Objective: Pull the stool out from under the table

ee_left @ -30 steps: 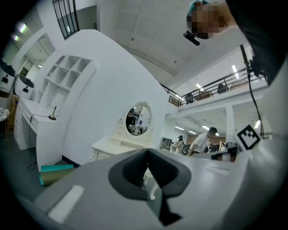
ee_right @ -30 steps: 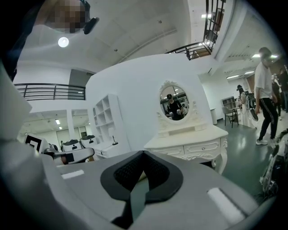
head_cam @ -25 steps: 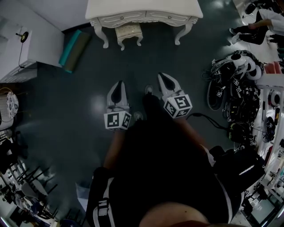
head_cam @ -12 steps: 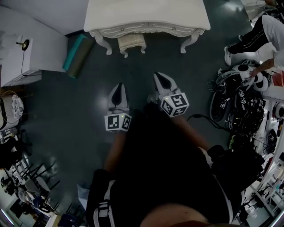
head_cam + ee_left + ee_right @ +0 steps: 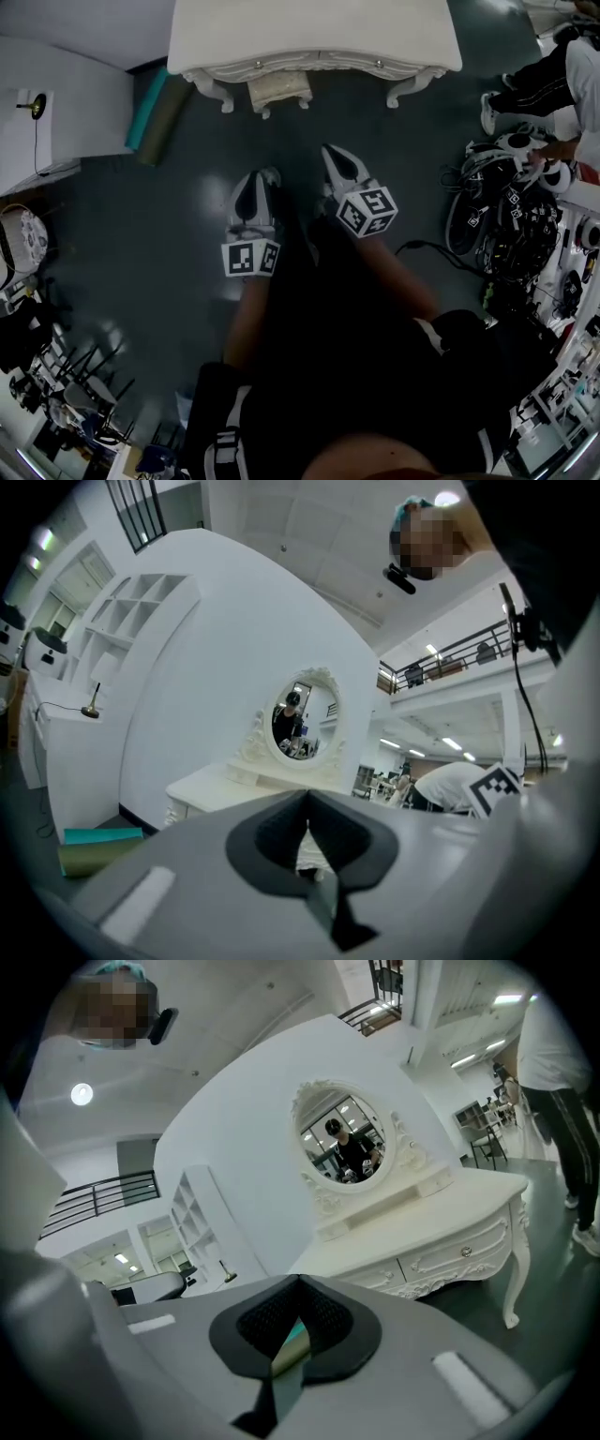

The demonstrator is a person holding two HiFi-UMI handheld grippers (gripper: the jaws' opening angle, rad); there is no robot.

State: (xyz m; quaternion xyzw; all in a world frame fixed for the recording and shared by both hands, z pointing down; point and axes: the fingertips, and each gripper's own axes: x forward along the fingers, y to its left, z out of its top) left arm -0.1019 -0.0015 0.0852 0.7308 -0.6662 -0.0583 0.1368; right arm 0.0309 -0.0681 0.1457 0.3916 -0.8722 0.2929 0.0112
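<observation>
1. The white table (image 5: 314,37) stands ahead of you, its front edge facing you across the floor (image 5: 187,187).
2. The stool (image 5: 279,89) sits on the floor, tucked under that front edge between the front legs, left of centre. It is stowed and not yet pulled out.
3. Your left gripper (image 5: 253,180) and right gripper (image 5: 333,155) hang well short of it. Both are clenched on nothing, probably just carried for the approach.
</observation>
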